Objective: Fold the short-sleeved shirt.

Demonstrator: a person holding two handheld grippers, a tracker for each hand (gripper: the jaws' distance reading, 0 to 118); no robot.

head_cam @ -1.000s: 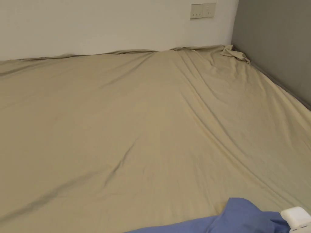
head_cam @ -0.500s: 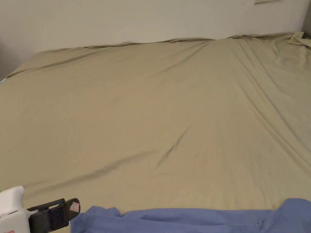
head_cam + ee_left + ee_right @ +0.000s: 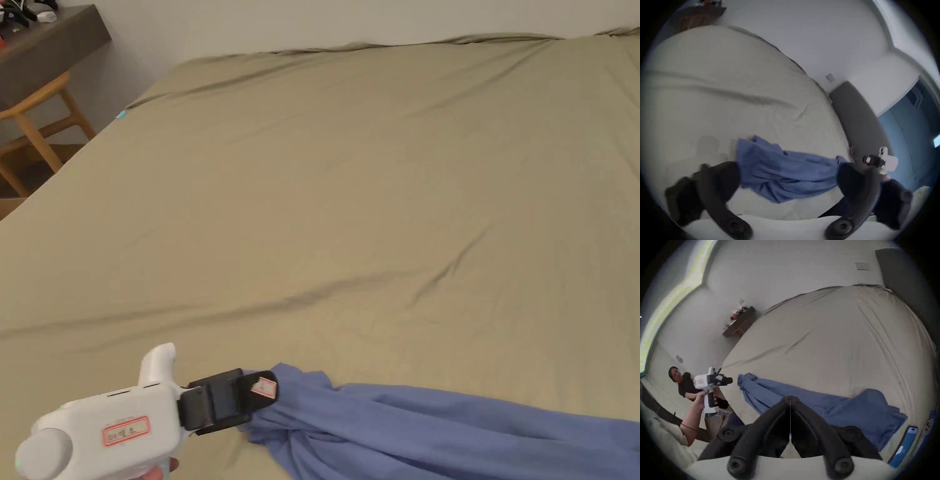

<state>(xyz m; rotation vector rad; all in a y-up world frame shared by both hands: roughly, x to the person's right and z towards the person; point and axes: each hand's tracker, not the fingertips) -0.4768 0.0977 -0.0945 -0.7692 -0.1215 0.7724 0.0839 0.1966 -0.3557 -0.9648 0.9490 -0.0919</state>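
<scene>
The blue short-sleeved shirt [image 3: 437,431] lies bunched in a long strip on the beige bed sheet [image 3: 350,187] near its front edge. My left gripper [image 3: 262,390] hovers at the shirt's left end. In the left gripper view its jaws stand wide apart, open, with the shirt [image 3: 786,170] on the bed beyond them. The right gripper view has my right gripper [image 3: 790,398] shut, jaw tips meeting with no cloth seen between them, just in front of the shirt [image 3: 826,404]. The right gripper [image 3: 866,160] sits a little past the shirt's other end.
A wooden chair [image 3: 37,119] and a dark desk [image 3: 50,44] stand left of the bed. A grey padded panel [image 3: 857,118] borders the bed's far side. A phone [image 3: 906,443] lies on the bed by the shirt. Another person [image 3: 682,384] is beyond the left gripper [image 3: 728,380].
The head camera has swung to the left. My left gripper has come up into view and reached the shirt's left end. The shirt now lies stretched out in a strip.
</scene>
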